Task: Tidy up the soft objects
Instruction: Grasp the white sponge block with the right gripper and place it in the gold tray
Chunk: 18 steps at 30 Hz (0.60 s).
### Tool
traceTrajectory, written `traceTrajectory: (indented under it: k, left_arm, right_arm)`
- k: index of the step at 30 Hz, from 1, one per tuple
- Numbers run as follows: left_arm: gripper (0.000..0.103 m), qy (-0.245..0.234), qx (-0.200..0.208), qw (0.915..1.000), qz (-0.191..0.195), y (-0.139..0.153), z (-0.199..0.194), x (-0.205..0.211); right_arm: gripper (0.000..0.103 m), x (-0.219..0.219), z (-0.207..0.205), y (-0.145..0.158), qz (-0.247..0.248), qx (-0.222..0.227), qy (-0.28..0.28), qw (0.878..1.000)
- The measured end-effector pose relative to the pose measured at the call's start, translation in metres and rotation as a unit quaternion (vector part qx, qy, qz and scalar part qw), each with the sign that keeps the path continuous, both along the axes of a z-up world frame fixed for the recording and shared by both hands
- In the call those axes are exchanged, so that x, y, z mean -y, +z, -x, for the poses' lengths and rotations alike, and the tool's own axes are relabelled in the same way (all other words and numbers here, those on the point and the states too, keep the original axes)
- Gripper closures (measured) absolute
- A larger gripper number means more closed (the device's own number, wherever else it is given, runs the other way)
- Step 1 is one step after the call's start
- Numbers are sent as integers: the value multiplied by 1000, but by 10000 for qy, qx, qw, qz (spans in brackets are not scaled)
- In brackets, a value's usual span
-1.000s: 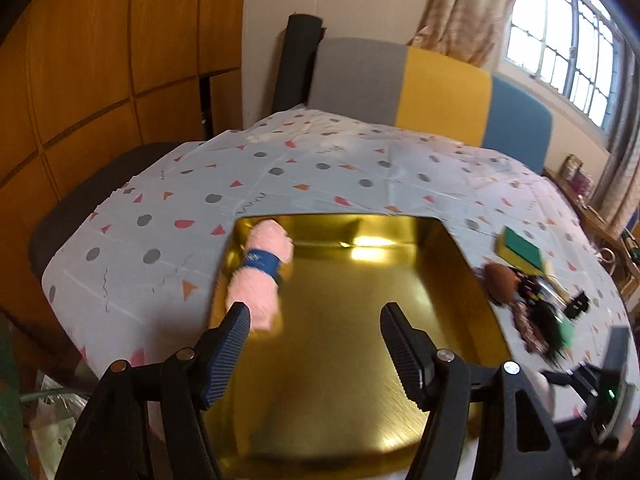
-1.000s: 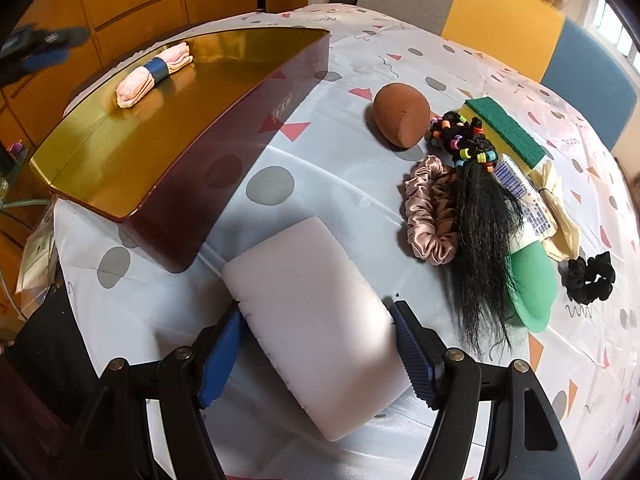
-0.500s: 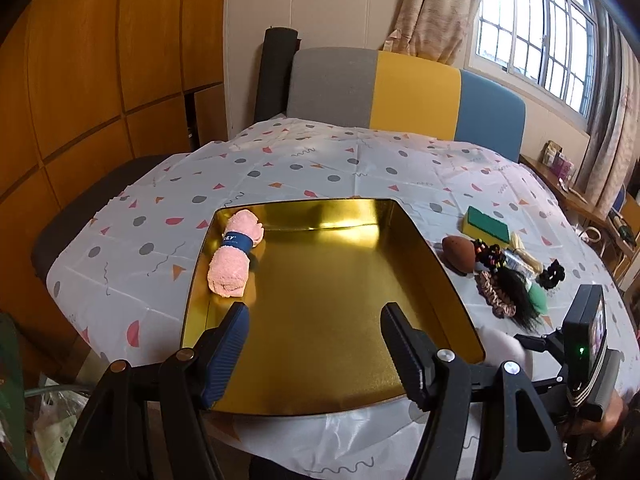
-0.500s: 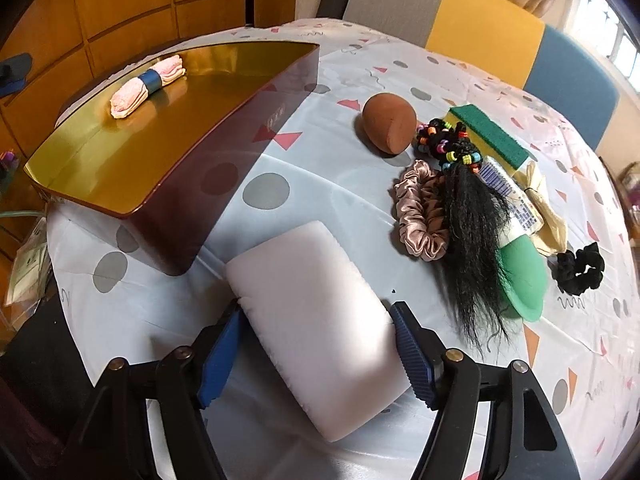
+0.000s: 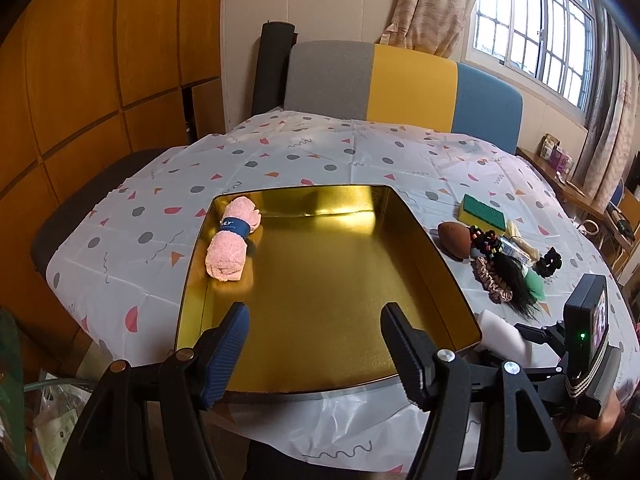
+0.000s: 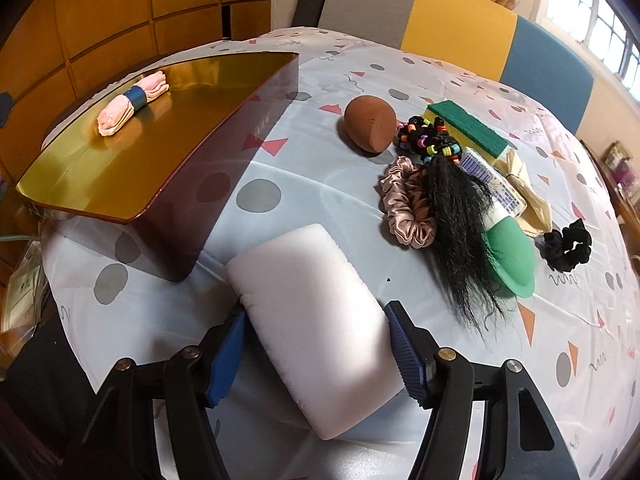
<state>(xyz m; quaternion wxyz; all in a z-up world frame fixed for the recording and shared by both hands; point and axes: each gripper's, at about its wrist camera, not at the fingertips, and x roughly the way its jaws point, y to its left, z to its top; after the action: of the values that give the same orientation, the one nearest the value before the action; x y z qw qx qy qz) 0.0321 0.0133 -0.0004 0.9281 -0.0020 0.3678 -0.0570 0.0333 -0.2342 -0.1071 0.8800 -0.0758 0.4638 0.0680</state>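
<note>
left wrist over tray (image 5: 192,264), right wrist low beside it, both seeing towel (image 6: 132,104)

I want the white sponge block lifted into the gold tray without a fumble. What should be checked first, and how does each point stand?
1. White sponge block sits between the right gripper's pads: ok.
2. The jaws have just been closing; the left pad dents the block, but a firm grip: cannot tell.
3. Gold tray has free floor: ok, only the pink towel roll at its far left.
4. Left gripper open, holding nothing: ok.
5. Path to the tray: ok, the black hairpiece lies off to the right.
</note>
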Motion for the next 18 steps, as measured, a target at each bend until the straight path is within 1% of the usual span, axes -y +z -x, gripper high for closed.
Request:
traceTrajectory:
  k: [3,7,10,13,15,18]
  left_arm:
    - [34,8,47,10000,-25,0,2,-1]
    - [34,51,97,9999,-99,0,2,-4]
    - [34,123,146,9996,-194,1,2,-5]
    - [34,168,169,9994,-233,2,2,-8]
    - [34,210,208,9991,-304,3,2,-10]
    - [34,258,258,9986,-386,5,3,-13]
  right_arm:
    - [40,3,0,3,-54,-7,-189,9998]
    - [40,19,0,15,-520,8,-635,9966]
    - [40,25,-3,33,-708,119,-858,9937]
    - [40,21,-7,52,-832,290,-869,9923]
    - [40,13,-12,67,-962,371,-752,9918]
    - [39,-7,-22,83,-1017,444,-499,9926]
